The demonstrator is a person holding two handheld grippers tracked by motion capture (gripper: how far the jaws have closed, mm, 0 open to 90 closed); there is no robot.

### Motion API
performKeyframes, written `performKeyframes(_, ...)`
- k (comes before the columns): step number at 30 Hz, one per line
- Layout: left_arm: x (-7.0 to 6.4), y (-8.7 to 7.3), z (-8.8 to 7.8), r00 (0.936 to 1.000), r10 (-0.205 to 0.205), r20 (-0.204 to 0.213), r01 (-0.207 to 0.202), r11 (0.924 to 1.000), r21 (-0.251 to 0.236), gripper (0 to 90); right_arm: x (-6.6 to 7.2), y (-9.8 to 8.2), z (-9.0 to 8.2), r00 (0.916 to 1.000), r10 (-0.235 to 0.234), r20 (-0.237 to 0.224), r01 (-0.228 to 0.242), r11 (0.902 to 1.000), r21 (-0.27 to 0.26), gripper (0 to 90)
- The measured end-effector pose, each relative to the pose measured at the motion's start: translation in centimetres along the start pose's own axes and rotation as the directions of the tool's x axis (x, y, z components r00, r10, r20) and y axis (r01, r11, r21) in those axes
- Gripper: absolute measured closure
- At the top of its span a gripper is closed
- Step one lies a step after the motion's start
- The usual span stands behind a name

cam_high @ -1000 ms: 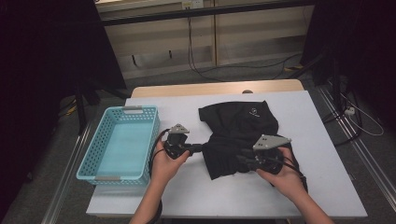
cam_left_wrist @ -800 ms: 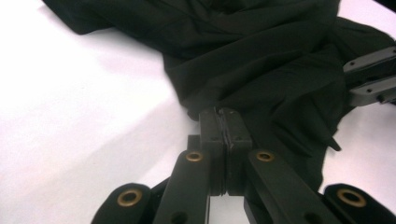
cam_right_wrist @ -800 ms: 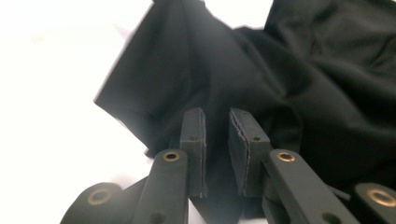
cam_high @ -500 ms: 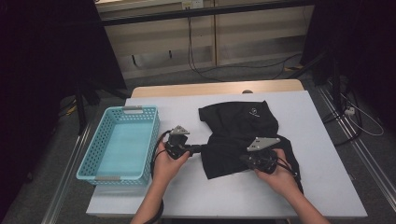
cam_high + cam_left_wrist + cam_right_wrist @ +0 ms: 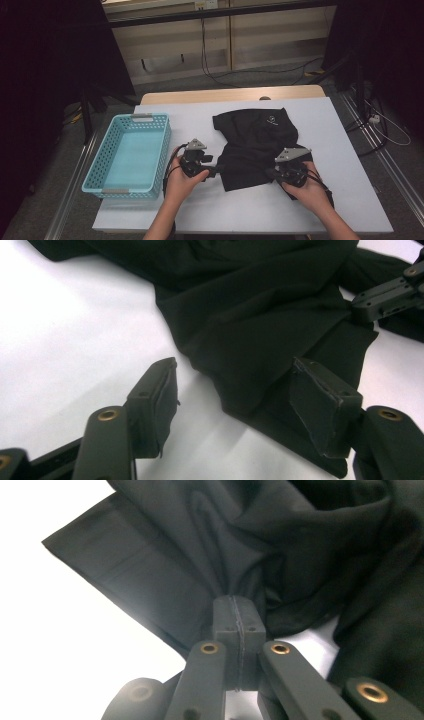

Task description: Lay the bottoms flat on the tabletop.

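We are looking at a black garment [image 5: 257, 145] carrying a small white logo print [image 5: 270, 119] near its far edge, lying on a white table [image 5: 345, 150] whose far edge is showing a pale wood strip [image 5: 230, 95]. Toward the table's left edge a light turquoise lattice basket [image 5: 131, 155] is sitting with grey handle tabs. Both grippers, left [image 5: 212, 171] and right [image 5: 272, 173], are showing black jaws with brass-coloured rivets and grey top plates.
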State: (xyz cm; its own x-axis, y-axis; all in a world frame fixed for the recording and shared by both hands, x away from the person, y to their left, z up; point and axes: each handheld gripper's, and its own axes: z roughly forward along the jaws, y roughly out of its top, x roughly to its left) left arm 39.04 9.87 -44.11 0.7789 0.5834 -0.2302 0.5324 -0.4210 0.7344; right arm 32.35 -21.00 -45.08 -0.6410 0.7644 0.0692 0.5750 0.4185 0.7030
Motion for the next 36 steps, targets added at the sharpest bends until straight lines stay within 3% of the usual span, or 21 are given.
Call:
performKeyframes(3, 0.1, -0.4, -0.2, 1.0000, -0.005, -0.005, 0.005, 1.0000, 0.004, 34.3, 0.3, 0.0, 0.0, 1.0000, -0.008, -0.005, 0.008, 1.0000, 0.002, 88.6)
performKeyframes(6, 0.0, -0.9, -0.5, 0.9997, -0.023, -0.003, 0.023, 0.9997, 0.002, 33.7, 0.4, 0.2, -0.4, 0.9994, -0.010, 0.034, 0.011, 0.9993, -0.035, 75.3)
performKeyframes(10, -0.1, -1.4, -0.5, 0.9998, -0.019, -0.008, 0.019, 0.9997, 0.015, 32.2, 0.2, 0.5, -1.0, 0.9981, 0.004, 0.062, 0.001, 0.9967, -0.081, 69.0)
performKeyframes(16, -0.8, -1.3, 0.1, 0.9999, -0.007, -0.012, 0.008, 0.9998, 0.016, 27.8, -0.1, 0.2, -0.6, 0.9962, 0.019, 0.085, -0.013, 0.9977, -0.066, 64.2)
performKeyframes(19, -0.8, -1.3, 0.1, 0.9999, 0.000, -0.012, 0.000, 0.9998, 0.021, 27.8, -0.4, 0.0, -0.3, 0.9946, 0.022, 0.102, -0.017, 0.9984, -0.053, 65.3)
performKeyframes(23, -0.6, -1.3, 0.3, 0.9999, 0.004, -0.011, -0.004, 0.9998, 0.021, 27.5, -0.6, -0.3, 0.1, 0.9966, 0.030, 0.077, -0.028, 0.9994, -0.019, 70.4)
performKeyframes(26, -0.5, -1.2, 0.3, 0.9999, 0.007, -0.014, -0.007, 0.9999, 0.015, 27.0, -0.2, -0.3, 0.4, 0.9986, 0.012, 0.052, -0.011, 0.9999, -0.011, 79.9)
performKeyframes(29, -0.3, -0.9, 0.1, 0.9998, 0.001, -0.018, -0.001, 1.0000, 0.001, 26.3, 0.1, -0.2, 0.4, 0.9993, 0.000, 0.037, 0.000, 1.0000, -0.002, 86.8)
performKeyframes(36, 0.6, 0.1, -1.0, 0.9983, -0.036, -0.045, 0.033, 0.9975, -0.062, 26.0, 0.7, -0.3, 0.0, 0.9998, -0.014, -0.016, 0.015, 0.9998, 0.014, 88.6)
